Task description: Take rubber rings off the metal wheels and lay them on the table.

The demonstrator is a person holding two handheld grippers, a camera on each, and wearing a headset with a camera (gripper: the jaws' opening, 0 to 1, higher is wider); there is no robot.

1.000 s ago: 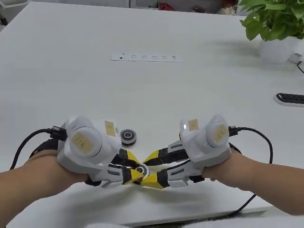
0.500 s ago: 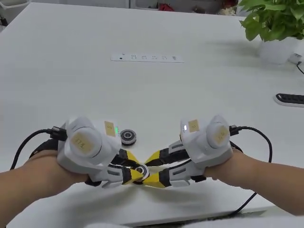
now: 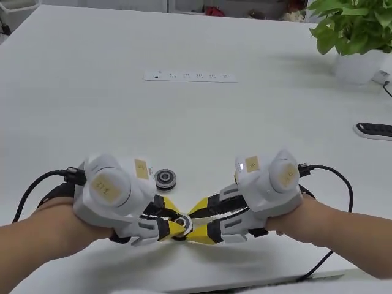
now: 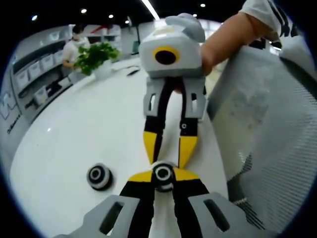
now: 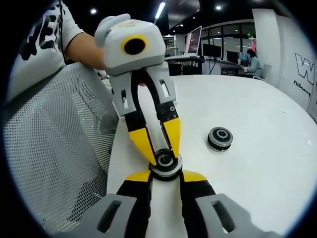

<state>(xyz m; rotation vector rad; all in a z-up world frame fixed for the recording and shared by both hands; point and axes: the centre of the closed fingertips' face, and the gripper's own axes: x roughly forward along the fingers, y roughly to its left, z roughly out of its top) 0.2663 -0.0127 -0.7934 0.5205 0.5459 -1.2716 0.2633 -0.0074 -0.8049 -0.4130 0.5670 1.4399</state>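
Grip: left gripper (image 3: 170, 224) and right gripper (image 3: 195, 228) both clenched on one metal wheel (image 3: 181, 222) | Technique: one needed to anchor it, the other to ease the rubber ring (image 5: 166, 173) off evenly.

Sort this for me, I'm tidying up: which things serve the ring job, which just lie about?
Job: held wheel, between left gripper and right gripper; second wheel on the table.
Lying about: white power strip, black power strip, potted plant.

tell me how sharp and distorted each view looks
Head view: sharp, evenly lit, soft shadows on the table. Left gripper view: strong fisheye bend, held wheel crisp. Right gripper view: same bend, ceiling lamps as small bright spots.
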